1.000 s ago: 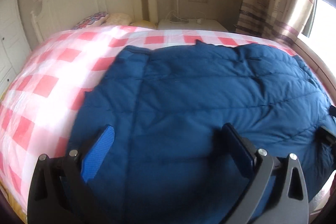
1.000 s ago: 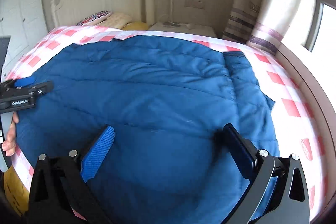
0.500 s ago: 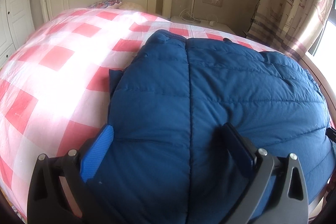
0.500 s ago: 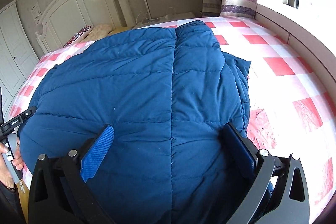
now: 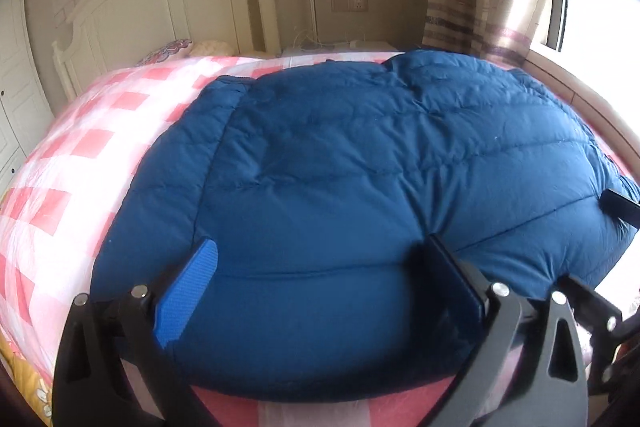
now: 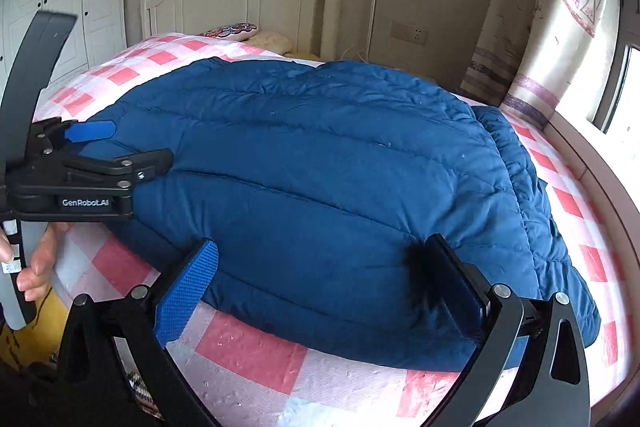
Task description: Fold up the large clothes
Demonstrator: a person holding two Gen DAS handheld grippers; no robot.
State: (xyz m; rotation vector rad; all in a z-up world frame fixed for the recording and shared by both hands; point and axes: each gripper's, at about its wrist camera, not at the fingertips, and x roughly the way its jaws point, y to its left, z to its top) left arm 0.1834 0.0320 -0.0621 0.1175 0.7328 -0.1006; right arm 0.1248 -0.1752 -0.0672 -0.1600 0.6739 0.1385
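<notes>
Your dark blue quilted matt cloth puffer coat (image 5: 360,179), pink-checked smooth cloth bedsheet (image 5: 80,155), white painted glossy wooden headboard (image 5: 168,7)

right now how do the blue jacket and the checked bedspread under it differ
The blue jacket is one solid dark colour; the checked bedspread is pink-red squares on white. The jacket is puffy, with stitched quilting lines, while the bedspread lies thin and smooth. The jacket covers only part of the bed, and the bedspread reaches past it on every visible side. Both are soft fabric, spread out flat on the bed.
</notes>
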